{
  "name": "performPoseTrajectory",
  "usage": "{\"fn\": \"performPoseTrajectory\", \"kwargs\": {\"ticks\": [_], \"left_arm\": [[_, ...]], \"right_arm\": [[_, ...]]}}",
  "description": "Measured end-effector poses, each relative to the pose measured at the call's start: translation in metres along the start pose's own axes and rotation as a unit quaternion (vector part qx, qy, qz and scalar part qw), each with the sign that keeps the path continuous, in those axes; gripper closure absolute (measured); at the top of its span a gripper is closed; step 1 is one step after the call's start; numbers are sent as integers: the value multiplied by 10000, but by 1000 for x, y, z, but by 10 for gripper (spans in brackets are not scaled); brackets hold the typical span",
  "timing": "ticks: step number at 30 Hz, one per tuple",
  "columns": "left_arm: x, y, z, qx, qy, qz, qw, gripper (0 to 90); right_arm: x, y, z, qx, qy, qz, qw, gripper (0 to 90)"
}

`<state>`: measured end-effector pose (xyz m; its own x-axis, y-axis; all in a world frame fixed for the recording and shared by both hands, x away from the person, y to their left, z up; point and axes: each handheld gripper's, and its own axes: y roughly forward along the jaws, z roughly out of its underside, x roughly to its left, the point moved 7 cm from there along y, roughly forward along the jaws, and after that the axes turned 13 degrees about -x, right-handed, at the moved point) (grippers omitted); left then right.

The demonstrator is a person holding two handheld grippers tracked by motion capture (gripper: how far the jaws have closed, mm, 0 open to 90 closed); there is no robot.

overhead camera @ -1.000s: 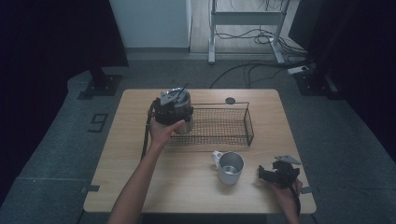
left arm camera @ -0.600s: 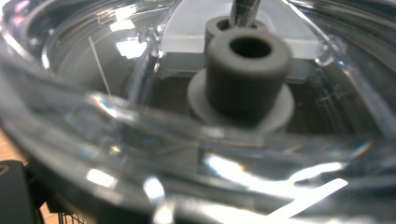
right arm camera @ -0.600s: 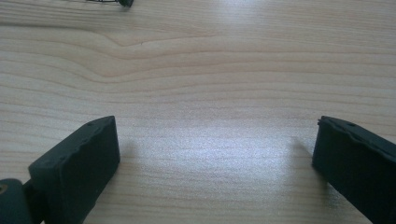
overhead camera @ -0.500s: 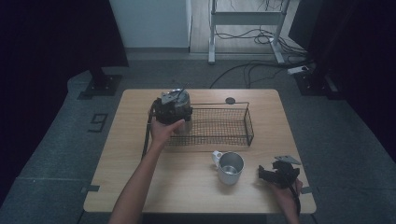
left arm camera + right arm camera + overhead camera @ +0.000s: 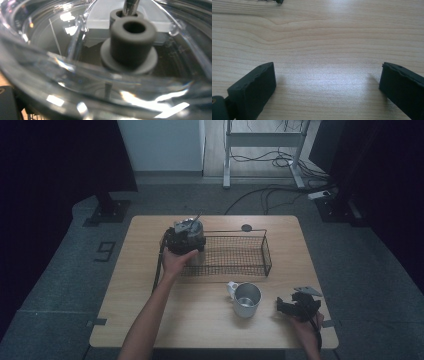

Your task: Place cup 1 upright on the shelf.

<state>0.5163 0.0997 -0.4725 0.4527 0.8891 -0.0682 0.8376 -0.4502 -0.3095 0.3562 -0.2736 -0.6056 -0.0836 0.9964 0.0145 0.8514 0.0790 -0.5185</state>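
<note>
The high view was dim, its left and right edges black. Up close, a clear container [image 5: 75, 82] was blurred, with white glare streaks. The counter [image 5: 319, 37] shone softly between two jaw shadows.

Clear plastic lidded jar [image 5: 75, 82] with grey knob [image 5: 131, 42], at wire basket's [image 5: 235, 257] left end, near table's far-left.

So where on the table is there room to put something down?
Bare wood lies on the table left of the metal mug, and along the far edge beyond the wire basket. It is crowded between the mug and the right gripper, and at the basket's left end.
</note>
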Motion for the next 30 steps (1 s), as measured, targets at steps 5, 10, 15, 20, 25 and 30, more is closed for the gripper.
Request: {"fn": "performPoseTrajectory", "kwargs": {"ticks": [5, 10, 15, 20, 25, 30], "left_arm": [[1, 2, 4, 17, -40, -21, 10000, 41], [3, 4, 8, 81, -39, -47, 9999, 41], [2, 6, 10, 119, -7, -79, 9999, 41], [3, 9, 15, 187, 9, -93, 9998, 41], [4, 10, 19, 220, 12, -108, 9997, 41], [6, 10, 24, 262, -9, -66, 9996, 41]], "right_arm": [[0, 0, 0, 1, -1, 0, 10000, 5], [0, 0, 0, 1, -3, 0, 10000, 5], [0, 0, 0, 0, -3, 0, 10000, 5], [0, 0, 0, 0, -2, -1, 10000, 5], [0, 0, 0, 0, -1, 0, 10000, 5], [0, 0, 0, 0, -2, 0, 10000, 5]]}}
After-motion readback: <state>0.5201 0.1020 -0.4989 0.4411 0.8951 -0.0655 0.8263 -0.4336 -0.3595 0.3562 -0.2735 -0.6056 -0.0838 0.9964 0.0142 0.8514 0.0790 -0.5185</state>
